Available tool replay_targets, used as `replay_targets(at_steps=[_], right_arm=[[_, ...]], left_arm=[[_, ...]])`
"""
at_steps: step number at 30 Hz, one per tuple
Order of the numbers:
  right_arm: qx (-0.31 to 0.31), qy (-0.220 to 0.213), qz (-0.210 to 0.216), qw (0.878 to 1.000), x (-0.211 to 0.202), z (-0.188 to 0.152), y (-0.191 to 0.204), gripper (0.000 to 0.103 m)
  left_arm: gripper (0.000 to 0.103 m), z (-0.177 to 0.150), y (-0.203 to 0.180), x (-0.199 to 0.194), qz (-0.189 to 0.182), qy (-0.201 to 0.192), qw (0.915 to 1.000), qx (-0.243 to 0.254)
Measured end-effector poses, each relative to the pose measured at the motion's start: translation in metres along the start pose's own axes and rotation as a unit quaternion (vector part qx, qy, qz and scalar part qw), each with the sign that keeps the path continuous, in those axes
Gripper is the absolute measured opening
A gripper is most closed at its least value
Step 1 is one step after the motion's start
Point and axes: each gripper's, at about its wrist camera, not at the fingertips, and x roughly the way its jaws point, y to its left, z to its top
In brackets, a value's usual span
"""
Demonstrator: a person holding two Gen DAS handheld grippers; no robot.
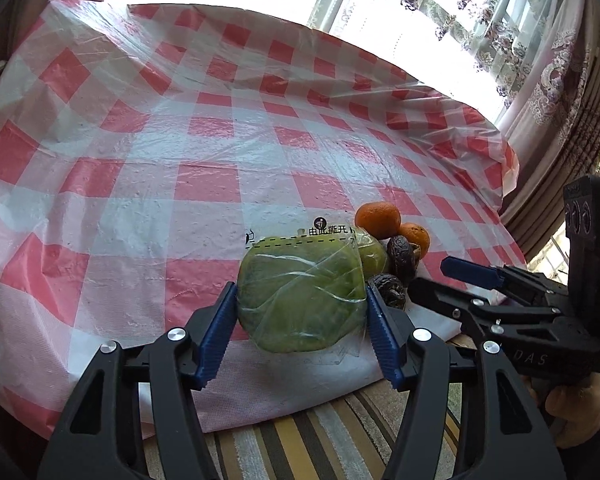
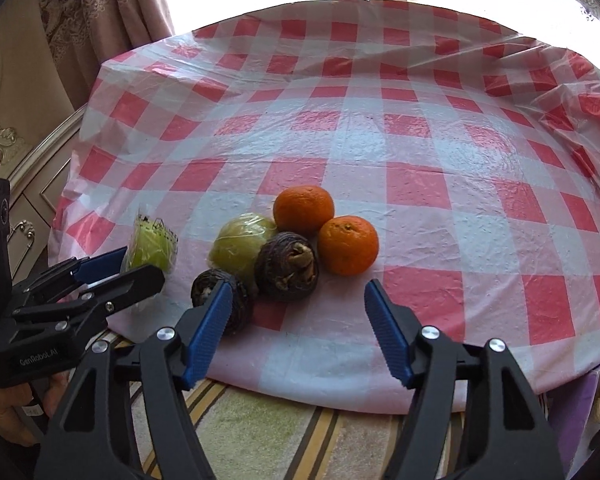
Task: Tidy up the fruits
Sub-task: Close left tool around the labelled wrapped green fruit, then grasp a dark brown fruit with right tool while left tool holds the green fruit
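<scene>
My left gripper is shut on a green fruit wrapped in clear plastic, at the near edge of the table; it also shows in the right wrist view. To its right lie a second wrapped green fruit, two oranges and two dark wrinkled fruits, all close together. My right gripper is open and empty, just in front of this cluster, with its left finger over the nearer dark fruit.
The table carries a red-and-white checked plastic cloth. Curtains and a bright window stand behind it. A striped rug lies below the near table edge. A carved cabinet is at the left.
</scene>
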Motion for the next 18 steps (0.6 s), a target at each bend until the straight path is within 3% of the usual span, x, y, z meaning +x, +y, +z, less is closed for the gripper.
replay_targets(at_steps=[8, 18], right_arm=[[-0.047, 0.007, -0.025, 0.999, -0.002, -0.005, 0.039, 0.069], [-0.046, 0.031, -0.004, 0.998, 0.007, -0.005, 0.042, 0.065]], left_arm=[[0.059, 0.001, 0.015, -0.01, 0.014, -0.022, 0.9989, -0.039], [0.059, 0.001, 0.016, -0.008, 0.012, -0.02, 0.9989, -0.041]])
